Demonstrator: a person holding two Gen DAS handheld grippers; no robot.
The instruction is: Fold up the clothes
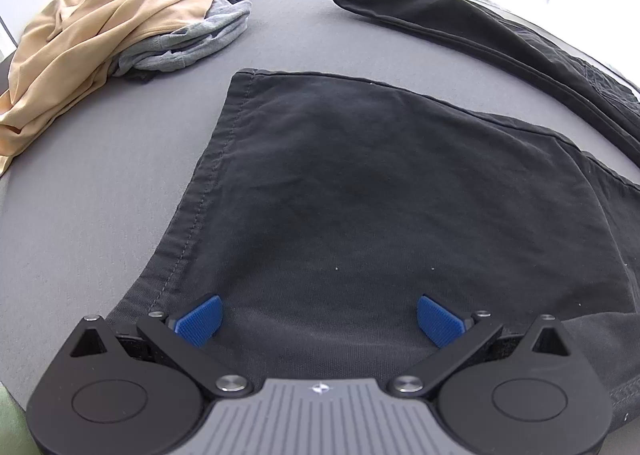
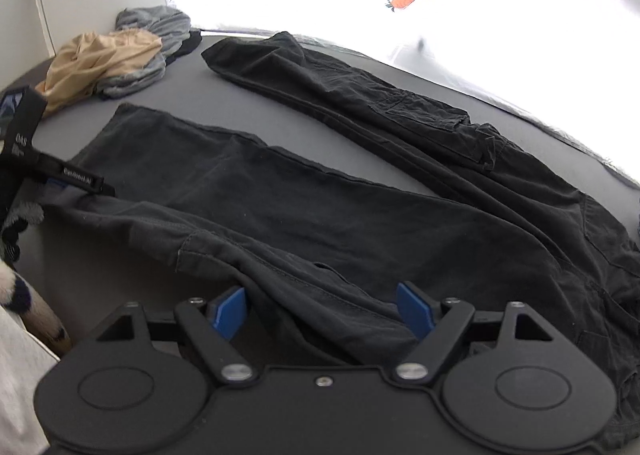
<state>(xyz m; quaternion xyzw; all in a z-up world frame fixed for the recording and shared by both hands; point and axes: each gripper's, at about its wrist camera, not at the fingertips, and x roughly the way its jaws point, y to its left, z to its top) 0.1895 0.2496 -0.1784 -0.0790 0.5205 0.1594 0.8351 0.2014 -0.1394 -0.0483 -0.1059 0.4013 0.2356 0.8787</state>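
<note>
A pair of black cargo trousers (image 2: pixel 340 207) lies spread on the grey table (image 1: pixel 100 215), one leg near, the other leg (image 1: pixel 480 35) stretched along the far edge. My left gripper (image 1: pixel 318 319) is open, its blue pads (image 1: pixel 200 319) just above the near leg's hem end (image 1: pixel 360 183). My right gripper (image 2: pixel 322 311) is open over the near leg's front edge near the thigh, a fold of cloth (image 2: pixel 304 287) lying between its blue pads (image 2: pixel 416 311). The left gripper's body (image 2: pixel 24 159) shows at the left of the right wrist view.
A heap of tan (image 1: pixel 92 39) and grey clothes (image 1: pixel 208 27) lies at the far left corner of the table, also in the right wrist view (image 2: pixel 120 55). A bright white cloth with carrot prints (image 2: pixel 402 3) lies beyond the table's far edge.
</note>
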